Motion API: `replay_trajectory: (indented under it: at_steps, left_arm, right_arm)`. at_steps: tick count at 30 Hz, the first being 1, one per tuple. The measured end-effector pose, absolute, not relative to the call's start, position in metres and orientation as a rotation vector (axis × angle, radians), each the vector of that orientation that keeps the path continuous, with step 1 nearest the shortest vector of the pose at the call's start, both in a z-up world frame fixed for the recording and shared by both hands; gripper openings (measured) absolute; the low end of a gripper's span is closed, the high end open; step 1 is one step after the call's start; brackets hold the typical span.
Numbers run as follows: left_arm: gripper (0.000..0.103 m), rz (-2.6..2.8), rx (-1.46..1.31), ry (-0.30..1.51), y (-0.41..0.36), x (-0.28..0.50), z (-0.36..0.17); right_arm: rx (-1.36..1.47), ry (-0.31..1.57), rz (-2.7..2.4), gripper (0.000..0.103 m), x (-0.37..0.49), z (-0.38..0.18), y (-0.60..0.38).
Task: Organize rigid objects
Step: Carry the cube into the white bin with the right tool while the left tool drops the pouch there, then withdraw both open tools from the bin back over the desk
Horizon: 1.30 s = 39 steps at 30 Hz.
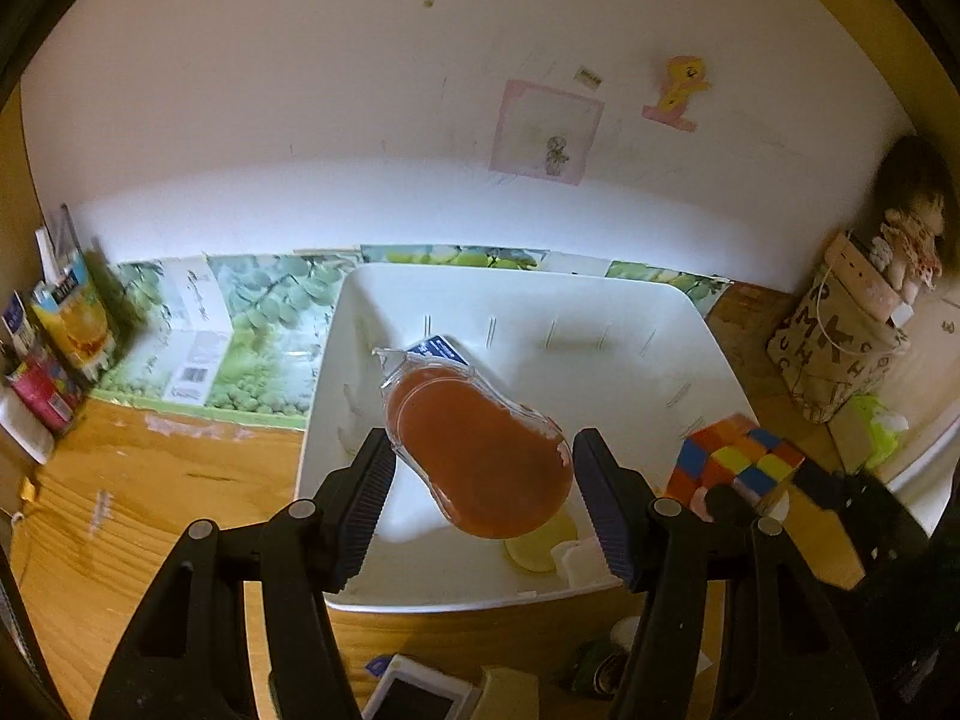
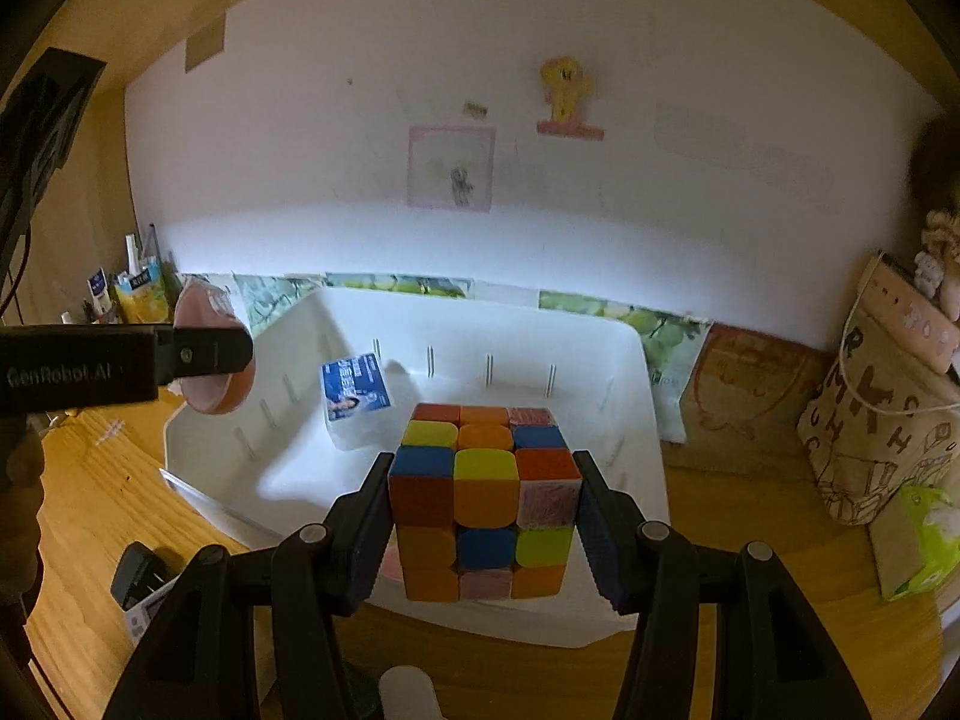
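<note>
Right gripper view only: blue-labelled packet.

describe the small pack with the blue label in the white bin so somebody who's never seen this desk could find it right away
Start at the big white bin on the wooden desk against the white wall. Inside, near its back-left corner, a small white pack with a blue printed label lies alone on the bin floor. It is neither the colourful puzzle cube gripped above the bin's front nor the orange oval case held by the other gripper.
</note>
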<state>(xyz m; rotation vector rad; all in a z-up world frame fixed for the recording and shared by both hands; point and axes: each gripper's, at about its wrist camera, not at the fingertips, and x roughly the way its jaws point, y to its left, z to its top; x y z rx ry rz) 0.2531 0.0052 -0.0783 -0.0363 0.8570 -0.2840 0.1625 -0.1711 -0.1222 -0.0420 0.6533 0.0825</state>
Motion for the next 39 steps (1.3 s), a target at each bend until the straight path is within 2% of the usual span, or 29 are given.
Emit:
replay_trajectory:
  at_steps: [1,5,11,31,39]
  left_arm:
    - [0.066,-0.282,-0.039,0.861,0.005,0.255,-0.080]
    - [0.068,-0.267,-0.020,0.904,-0.001,0.261,-0.088]
    - [0.080,-0.252,-0.049,0.890,0.003,0.260,-0.087]
    - [0.080,-0.094,-0.129,0.696,0.043,0.198,-0.024]
    - [0.082,-0.025,-0.149,0.688,0.062,0.160,-0.016]
  right_arm:
    - [-0.039,0.658,0.084,0.058,0.164,-0.124,-0.172]
    - [-0.034,0.649,0.088,0.074,0.167,-0.125,-0.173]
    - [-0.037,0.656,0.092,0.080,0.165,-0.124,-0.173]
    - [-0.016,0.572,0.053,0.082,0.110,-0.079,-0.186]
    - [-0.002,0.572,0.058,0.082,0.076,-0.075,-0.187]
